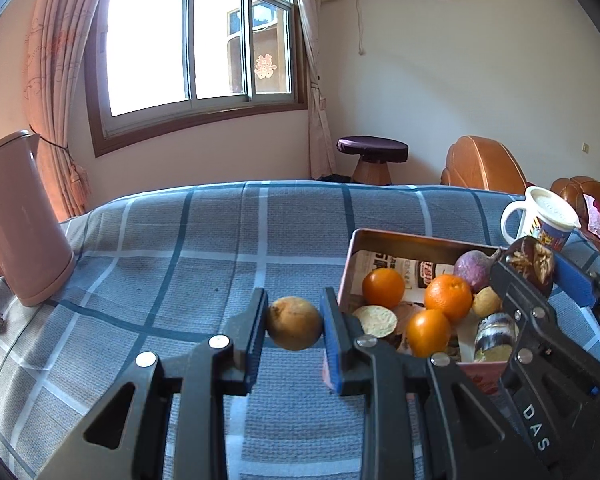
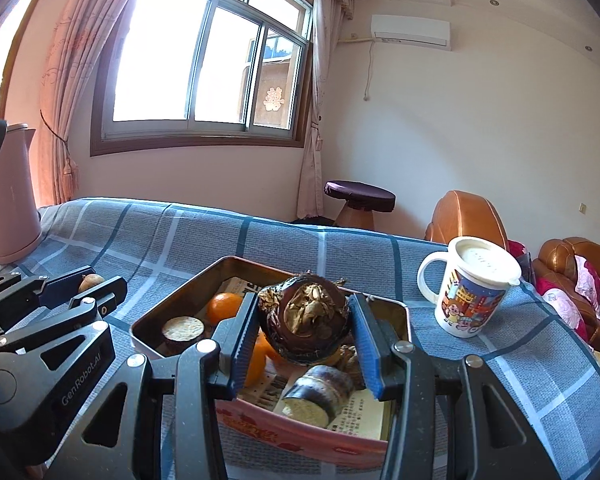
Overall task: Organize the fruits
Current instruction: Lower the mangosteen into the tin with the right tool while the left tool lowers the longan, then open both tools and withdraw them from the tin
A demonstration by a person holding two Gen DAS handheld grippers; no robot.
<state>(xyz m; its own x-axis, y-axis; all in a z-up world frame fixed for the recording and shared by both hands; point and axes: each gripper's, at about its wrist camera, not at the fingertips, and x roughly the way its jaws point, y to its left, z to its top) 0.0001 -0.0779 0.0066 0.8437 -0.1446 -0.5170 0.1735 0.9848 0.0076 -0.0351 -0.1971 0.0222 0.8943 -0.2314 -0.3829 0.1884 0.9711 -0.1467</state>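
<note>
Left hand-held gripper (image 1: pixel 294 330) clamps one brown fruit (image 1: pixel 294 328), right hand-held gripper (image 2: pixel 304 332) one dark root (image 2: pixel 306 318); tin (image 1: pixel 384 238) holds three oranges (image 1: pixel 383 288)

Matt woven cloth (image 1: pixel 180 248) under a shiny metal tin (image 2: pixel 172 300).

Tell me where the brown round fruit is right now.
In the left wrist view the brown round fruit sits gripped in the left claw above the checked cloth, just left of the tin box.
</note>
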